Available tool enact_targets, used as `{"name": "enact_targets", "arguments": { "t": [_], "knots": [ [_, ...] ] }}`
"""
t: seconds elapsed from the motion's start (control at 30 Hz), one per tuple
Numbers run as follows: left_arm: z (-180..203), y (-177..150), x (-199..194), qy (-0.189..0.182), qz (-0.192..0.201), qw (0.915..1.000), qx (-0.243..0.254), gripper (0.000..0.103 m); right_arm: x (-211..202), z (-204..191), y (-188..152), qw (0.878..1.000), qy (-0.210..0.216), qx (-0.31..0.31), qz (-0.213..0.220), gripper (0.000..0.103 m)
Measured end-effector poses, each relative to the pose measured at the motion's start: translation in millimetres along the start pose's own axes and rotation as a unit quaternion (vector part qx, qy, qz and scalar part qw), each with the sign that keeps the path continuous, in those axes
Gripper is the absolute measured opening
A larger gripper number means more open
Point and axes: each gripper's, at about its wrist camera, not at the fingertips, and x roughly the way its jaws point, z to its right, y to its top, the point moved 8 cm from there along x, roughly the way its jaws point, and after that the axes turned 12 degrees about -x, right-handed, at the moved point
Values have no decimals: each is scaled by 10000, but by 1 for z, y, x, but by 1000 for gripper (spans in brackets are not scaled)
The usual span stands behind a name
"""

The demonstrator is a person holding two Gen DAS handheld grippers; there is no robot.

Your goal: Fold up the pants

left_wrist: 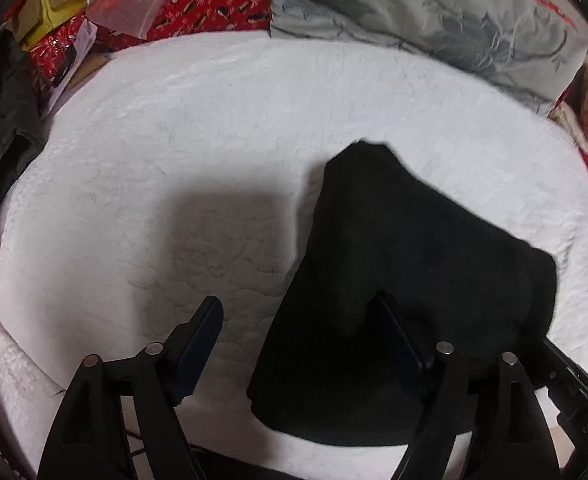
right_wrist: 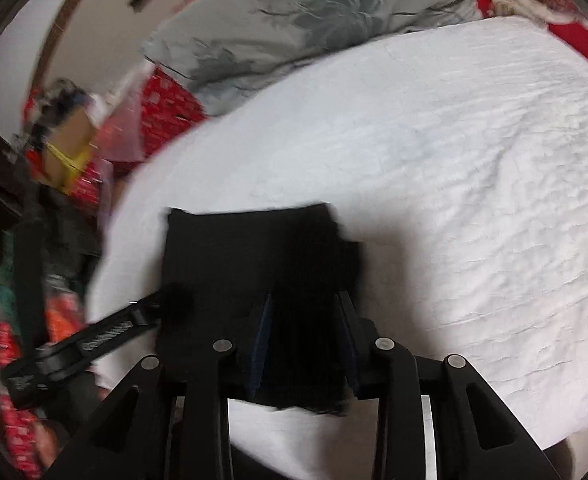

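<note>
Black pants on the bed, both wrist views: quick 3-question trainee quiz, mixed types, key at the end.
1. True or false: the left gripper is clamped shut on the black pants.
2. Multiple choice: the pants lie on (A) a white quilt, (B) a wooden table, (C) a red carpet.
3. Fill in: in the right wrist view, dark cloth sits between the fingers of the ____ gripper.

Key
1. False. Its fingers stand wide apart; one finger is over bare white quilt, the other against the pants.
2. A.
3. Right. Blur hides whether it is actually pinching the cloth.
</note>
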Motion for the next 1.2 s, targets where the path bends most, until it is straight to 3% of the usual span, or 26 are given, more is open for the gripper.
{"name": "enact_targets", "arguments": {
  "t": [0.07, 0.2, 0.3, 0.4, 0.47, 0.57, 0.6, 0.63, 0.67, 0.73, 0.9, 1.03, 1.13, 1.2],
  "knots": [
    [-6, 0, 3, -62, 11, 9999, -140, 94, 5, 15, -8, 9985, 177, 527, 2, 61],
    [-15, 5, -2, -544, -288, 9973, -402, 92, 1, 15, -4, 9983, 293, 511, 0, 62],
    [-19, 15, -9, -907, -302, 9943, -468, 92, -7, 13, 4, 9963, 554, 634, 172, 65],
    [-20, 20, 3, -933, -566, 9935, -314, 93, 3, 17, 4, 9955, 627, 712, -16, 66],
    [-18, 18, 19, -1084, -829, 9903, -257, 98, 16, 16, -3, 9918, 944, 851, -158, 66],
    [-11, 23, 24, -1182, -723, 9903, -134, 101, 20, 13, 0, 9901, 1144, 816, 28, 64],
    [-9, 25, 25, -1285, -725, 9890, -119, 89, 21, 11, 0, 9889, 1240, 824, 23, 45],
    [-6, 24, 23, -1430, -752, 9868, -145, 65, 23, 8, 0, 9876, 1327, 844, -36, 40],
    [-2, 22, 21, -1649, -858, 9824, -203, 53, 24, 7, 2, 9886, 1282, 788, -21, 40],
    [-4, 26, 17, -1638, -817, 9825, -340, 42, 23, 5, 4, 9902, 1224, 676, -38, 38],
    [-13, 44, 9, -1920, -932, 9736, -807, 32, 18, 3, 22, 9821, 1574, 1038, 12, 34],
    [-12, 95, -12, -2031, -524, 9733, -928, 32, 19, -11, 64, 9765, 1878, 1045, 165, 32],
    [-14, 133, -16, -1917, -212, 9761, -998, 34, 22, -27, 107, 9759, 1954, 902, 374, 32],
    [-16, 143, -10, -1749, -206, 9781, -1113, 38, 31, -29, 125, 9806, 1774, 699, 443, 32]
  ]
}}
